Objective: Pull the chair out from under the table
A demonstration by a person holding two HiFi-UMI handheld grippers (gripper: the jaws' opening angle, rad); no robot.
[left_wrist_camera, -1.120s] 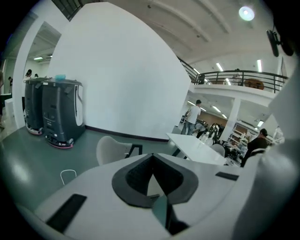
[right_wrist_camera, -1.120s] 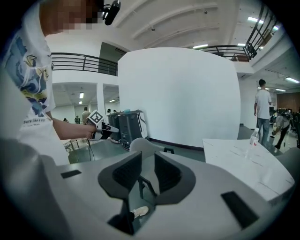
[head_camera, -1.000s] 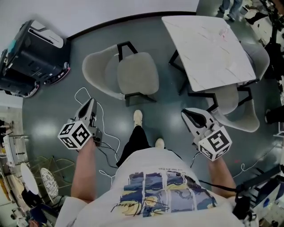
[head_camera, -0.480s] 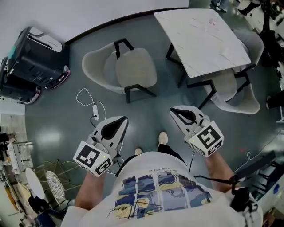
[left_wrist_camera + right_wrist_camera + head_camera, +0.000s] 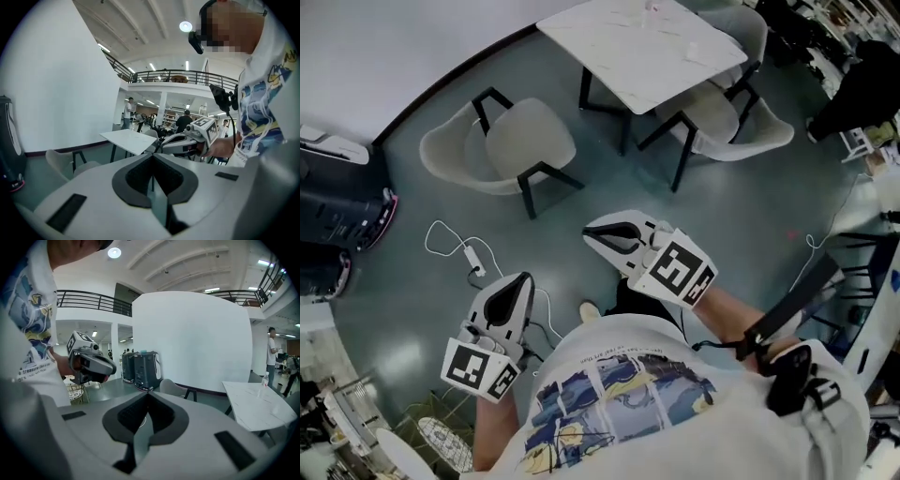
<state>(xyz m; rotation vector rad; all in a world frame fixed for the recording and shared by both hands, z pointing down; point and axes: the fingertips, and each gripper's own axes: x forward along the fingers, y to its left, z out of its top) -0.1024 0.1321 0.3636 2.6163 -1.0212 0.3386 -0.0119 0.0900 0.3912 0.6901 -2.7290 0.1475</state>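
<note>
A grey shell chair (image 5: 517, 142) with black legs stands free on the floor, left of the white marble table (image 5: 637, 39). A second grey chair (image 5: 733, 120) sits partly under the table's right side. Both grippers hang close to my body, well short of the chairs. My left gripper (image 5: 519, 282) is shut and holds nothing; my right gripper (image 5: 592, 229) is shut and holds nothing. In the left gripper view, the shut left gripper (image 5: 152, 158) faces the table (image 5: 127, 139) and the right gripper (image 5: 190, 140). In the right gripper view, the right gripper (image 5: 147, 397) faces the free chair (image 5: 172, 387).
Black machines (image 5: 337, 211) stand along the left wall, also in the right gripper view (image 5: 140, 369). A white cable (image 5: 455, 246) loops over the floor near my left gripper. A wire rack (image 5: 441, 439) sits at the bottom left. People (image 5: 186, 121) stand far behind the table.
I have backed away and turned: table and chairs slid up and left in the head view. My left gripper dropped lower and rolled. My right gripper swung left, toward the middle.
</note>
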